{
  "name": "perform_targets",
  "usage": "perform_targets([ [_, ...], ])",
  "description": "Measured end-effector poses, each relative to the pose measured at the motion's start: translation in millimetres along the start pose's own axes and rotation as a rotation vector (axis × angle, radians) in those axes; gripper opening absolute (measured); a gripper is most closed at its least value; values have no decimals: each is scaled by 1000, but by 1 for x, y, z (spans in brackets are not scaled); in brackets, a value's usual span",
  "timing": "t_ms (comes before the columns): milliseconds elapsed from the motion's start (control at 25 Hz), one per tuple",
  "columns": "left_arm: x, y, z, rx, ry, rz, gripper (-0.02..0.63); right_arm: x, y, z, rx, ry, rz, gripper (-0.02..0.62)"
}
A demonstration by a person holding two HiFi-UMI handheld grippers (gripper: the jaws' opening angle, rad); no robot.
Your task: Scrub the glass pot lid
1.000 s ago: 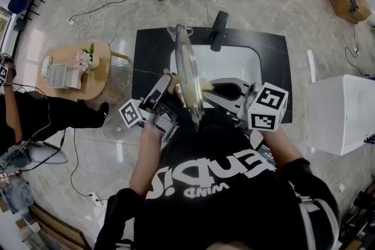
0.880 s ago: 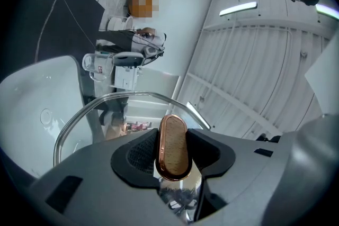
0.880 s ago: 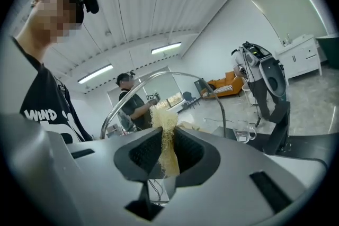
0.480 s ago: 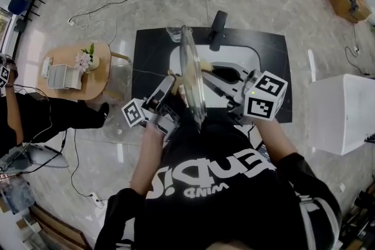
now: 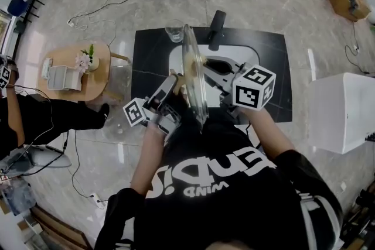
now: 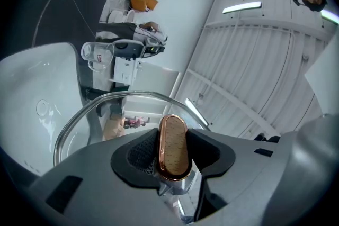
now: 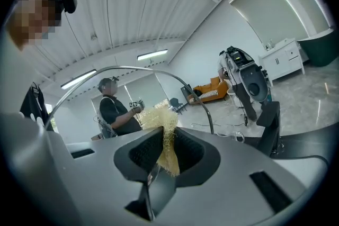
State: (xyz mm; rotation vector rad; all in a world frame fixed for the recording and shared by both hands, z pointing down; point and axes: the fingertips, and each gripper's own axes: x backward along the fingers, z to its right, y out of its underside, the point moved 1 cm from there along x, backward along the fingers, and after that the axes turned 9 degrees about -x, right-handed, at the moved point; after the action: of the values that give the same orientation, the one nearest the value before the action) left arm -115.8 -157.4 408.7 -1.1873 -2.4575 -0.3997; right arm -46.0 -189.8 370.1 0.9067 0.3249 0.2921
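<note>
Scrubbing appears to be under way. The round glass pot lid with a metal rim [image 5: 194, 76] is held upright on edge above the white sink basin [image 5: 245, 57], which is set in the black surface [image 5: 151, 47]. The left gripper [image 6: 174, 153] is clamped on the lid's oval wooden knob with a copper-coloured band [image 6: 173, 137], both pads being pressed against its sides. The right gripper [image 7: 165, 141] is closed on a pale yellow fibrous scrubber [image 7: 163, 125]. The scrubber's tuft is seen against the face of the lid opposite the knob, near its middle, though true contact cannot be confirmed.

No foam, water or dirt can be made out on the glass, so the share already cleaned cannot be judged. It is judged that 1 face is being worked on, and that the knob side, the rim and any rinsing are left to do. A black tap [image 5: 217, 23] and a clear drinking glass [image 5: 174, 31] are seen at the far edge of the sink, well apart from both grippers.
</note>
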Motion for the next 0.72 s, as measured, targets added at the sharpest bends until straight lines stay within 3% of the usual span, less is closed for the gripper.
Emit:
perform_targets([
  [720, -1, 3, 5, 6, 22, -19, 178, -28, 64, 70, -94, 136, -117, 58],
])
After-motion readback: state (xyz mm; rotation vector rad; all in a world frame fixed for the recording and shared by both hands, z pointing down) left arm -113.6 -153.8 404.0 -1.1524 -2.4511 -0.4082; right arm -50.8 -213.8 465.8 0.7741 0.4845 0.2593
